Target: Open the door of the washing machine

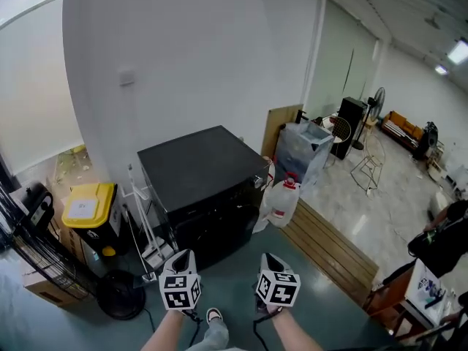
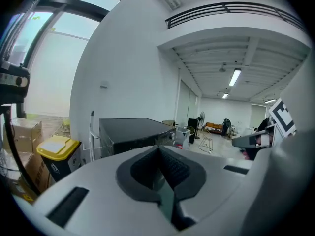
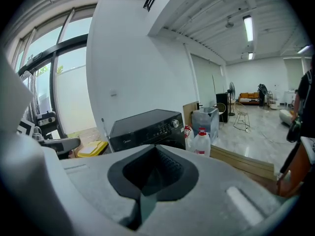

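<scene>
The black front-loading washing machine (image 1: 208, 189) stands against the white wall, with its front facing me and its door closed. Both grippers are held low in front of it, a short way off and touching nothing. My left gripper (image 1: 181, 263) is shut and empty; in its own view the pads meet (image 2: 160, 151) below the machine (image 2: 133, 132). My right gripper (image 1: 272, 263) sits beside it, also shut with nothing between its jaws (image 3: 156, 151). It points at the machine's control panel (image 3: 157, 127).
A yellow-lidded bin (image 1: 89, 209) and a white rack (image 1: 142, 221) stand left of the machine. A water jug (image 1: 281, 199), a clear plastic box (image 1: 303, 148) and a wooden platform (image 1: 329, 247) are to its right. A black fan base (image 1: 121, 296) lies at the lower left.
</scene>
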